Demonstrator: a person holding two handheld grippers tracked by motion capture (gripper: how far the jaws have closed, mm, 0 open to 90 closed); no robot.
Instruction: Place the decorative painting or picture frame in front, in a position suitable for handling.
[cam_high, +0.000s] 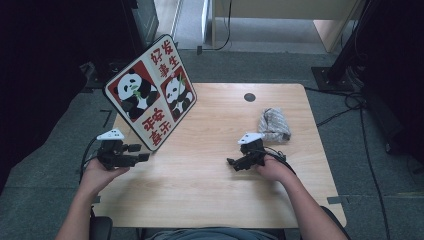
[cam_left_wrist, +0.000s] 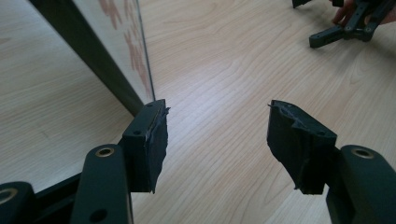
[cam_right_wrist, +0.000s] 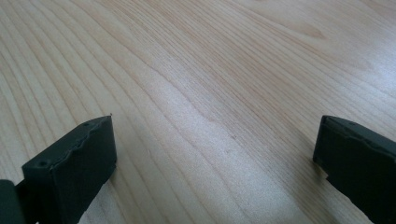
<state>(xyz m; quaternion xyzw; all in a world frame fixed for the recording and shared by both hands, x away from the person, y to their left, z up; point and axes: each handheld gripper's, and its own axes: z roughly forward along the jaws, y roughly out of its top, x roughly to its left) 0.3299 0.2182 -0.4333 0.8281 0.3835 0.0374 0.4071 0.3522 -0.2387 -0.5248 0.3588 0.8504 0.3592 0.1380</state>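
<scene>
Light wooden table (cam_high: 210, 185) on grey carpet, dark surroundings at frame left and right, cables on the floor at right.

Panda sign board (cam_high: 150, 92) at upper left of the high view — square, red and white, two pandas plus red Chinese characters, tilted up on its lower corner, upper part leaning out past the table's far-left edge. Lower corner sits just beside the left gripper (cam_high: 141, 152), at left centre of the frame.

Left gripper view: jaws apart, nothing between the pads, bare wood in the gap. Board's dark edge (cam_left_wrist: 93, 60) runs diagonally down from upper left and ends right at the left-hand jaw tip — touching or just shy, can't tell. So released, not grasping.

Right gripper (cam_high: 232, 163) right of centre in the high view, resting low on the table under the right hand (cam_high: 272, 167). Right gripper view: jaws wide, plain wood grain between them, holding nothing.

Crumpled grey cloth (cam_high: 274, 125) lies just beyond the right gripper, upper right of the table. Small dark round hole (cam_high: 249, 97) near the far edge.
</scene>
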